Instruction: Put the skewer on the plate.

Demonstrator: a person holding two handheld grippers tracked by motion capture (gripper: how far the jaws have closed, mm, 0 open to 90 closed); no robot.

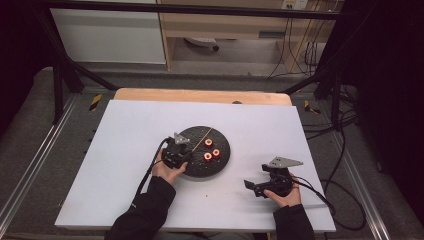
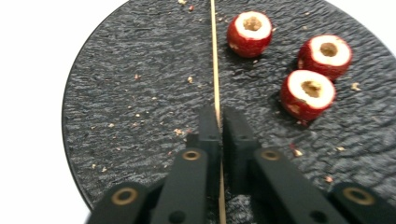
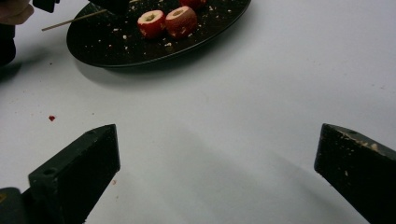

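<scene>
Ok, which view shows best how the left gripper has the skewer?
The left gripper view: the left gripper is shut on the skewer, seen close. The high view shows it small over the plate; the right gripper view shows its protruding end.

The left tongs (image 2: 219, 123) stand nearly closed over a round black plate (image 2: 121, 93), their two black jaws pinching a thin wooden skewer (image 2: 215, 60) that runs straight up across the plate. To the right of the skewer sit three cored red fruits (image 2: 308, 91), close together, hollows facing up. Small crumbs lie scattered on the plate, with white worktop (image 2: 32, 93) beyond its rim.
</scene>
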